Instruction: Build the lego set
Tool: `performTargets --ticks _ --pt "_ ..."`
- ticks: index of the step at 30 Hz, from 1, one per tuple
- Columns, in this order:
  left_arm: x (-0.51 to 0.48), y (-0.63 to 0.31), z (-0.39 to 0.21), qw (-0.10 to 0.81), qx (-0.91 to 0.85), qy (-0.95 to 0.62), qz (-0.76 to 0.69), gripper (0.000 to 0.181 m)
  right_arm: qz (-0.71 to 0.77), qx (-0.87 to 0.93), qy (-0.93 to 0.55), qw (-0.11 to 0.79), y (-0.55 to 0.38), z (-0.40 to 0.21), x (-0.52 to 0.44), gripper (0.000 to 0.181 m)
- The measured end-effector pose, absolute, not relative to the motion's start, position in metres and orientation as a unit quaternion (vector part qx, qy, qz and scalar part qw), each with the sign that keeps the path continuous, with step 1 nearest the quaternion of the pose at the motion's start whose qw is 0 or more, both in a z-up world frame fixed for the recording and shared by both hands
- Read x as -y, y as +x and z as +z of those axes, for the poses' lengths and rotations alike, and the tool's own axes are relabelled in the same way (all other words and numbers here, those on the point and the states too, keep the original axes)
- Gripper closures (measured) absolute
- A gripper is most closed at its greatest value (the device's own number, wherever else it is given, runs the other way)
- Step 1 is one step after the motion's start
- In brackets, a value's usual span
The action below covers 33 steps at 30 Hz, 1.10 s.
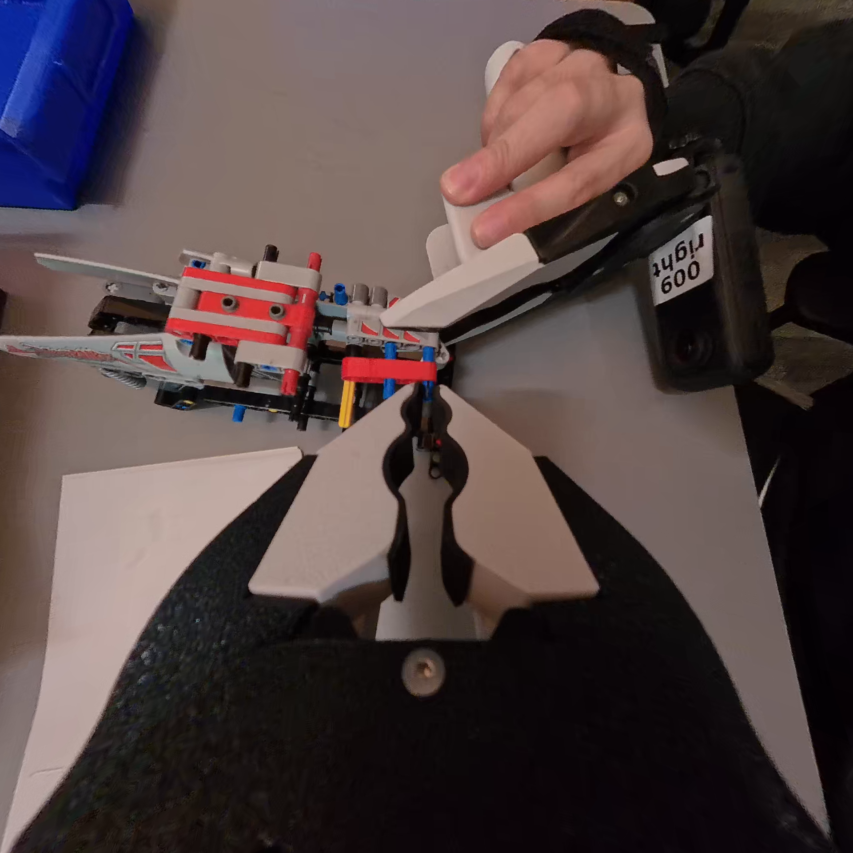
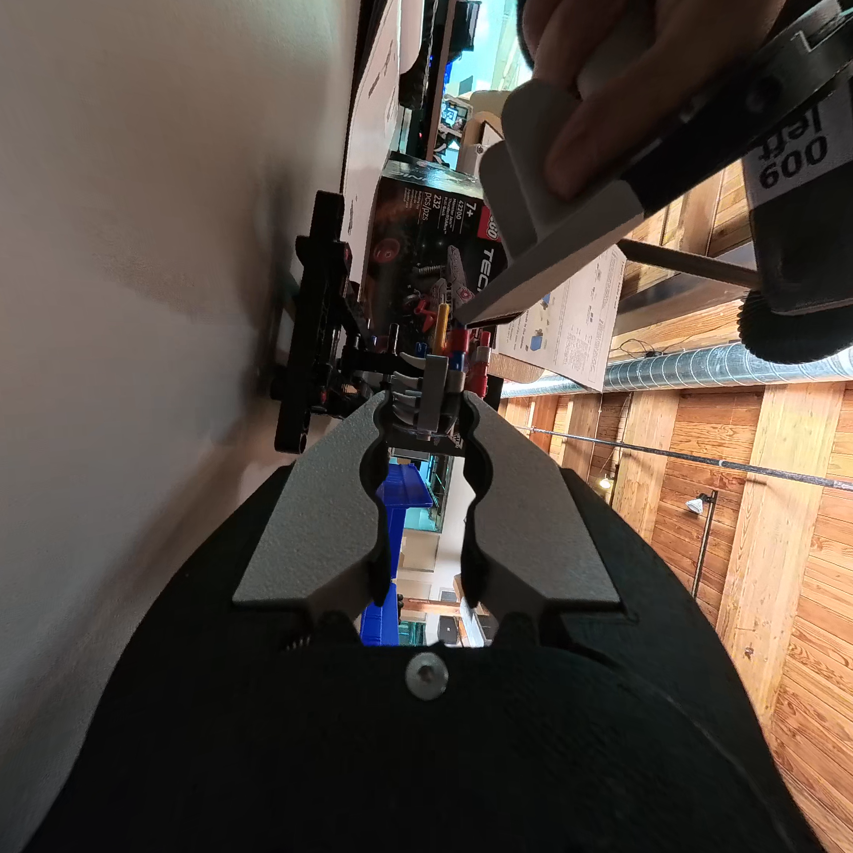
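Note:
The partly built lego model (image 1: pixel 240 318), red, grey and black with a white wing, lies on the grey table (image 1: pixel 277 138). My left gripper (image 1: pixel 424 392) is nearly closed on a blue pin (image 1: pixel 428 357) that sticks out through the model's red beam (image 1: pixel 387 369). My right gripper (image 1: pixel 411 318) comes in from the upper right and is shut on the model's grey striped end. In the right wrist view the right gripper (image 2: pixel 424 401) clamps that grey end of the model (image 2: pixel 318 323). There the left gripper (image 2: pixel 466 318) touches the pins from above.
A blue bin (image 1: pixel 55 101) stands at the far left. A white paper sheet (image 1: pixel 152 531) lies in front of the model. The set's dark box (image 2: pixel 415 240) and an instruction sheet (image 2: pixel 567 323) are behind it. The table's edge runs close on the right. The grippers are tip to tip, or close to it.

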<state>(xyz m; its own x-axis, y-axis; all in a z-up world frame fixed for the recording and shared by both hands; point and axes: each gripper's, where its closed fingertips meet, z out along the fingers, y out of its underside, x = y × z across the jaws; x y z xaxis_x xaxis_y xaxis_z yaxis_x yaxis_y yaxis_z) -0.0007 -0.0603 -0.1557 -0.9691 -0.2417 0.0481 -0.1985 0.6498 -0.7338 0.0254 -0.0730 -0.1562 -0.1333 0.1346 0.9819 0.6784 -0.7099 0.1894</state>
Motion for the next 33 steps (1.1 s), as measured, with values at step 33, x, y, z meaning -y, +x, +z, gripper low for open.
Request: performTargets --ticks 33 --pt "0.071 0.005 -0.128 0.096 -0.893 -0.065 -0.434 0.181 -0.679 0.308 -0.636 0.201 0.027 -0.157 0.06 0.155"
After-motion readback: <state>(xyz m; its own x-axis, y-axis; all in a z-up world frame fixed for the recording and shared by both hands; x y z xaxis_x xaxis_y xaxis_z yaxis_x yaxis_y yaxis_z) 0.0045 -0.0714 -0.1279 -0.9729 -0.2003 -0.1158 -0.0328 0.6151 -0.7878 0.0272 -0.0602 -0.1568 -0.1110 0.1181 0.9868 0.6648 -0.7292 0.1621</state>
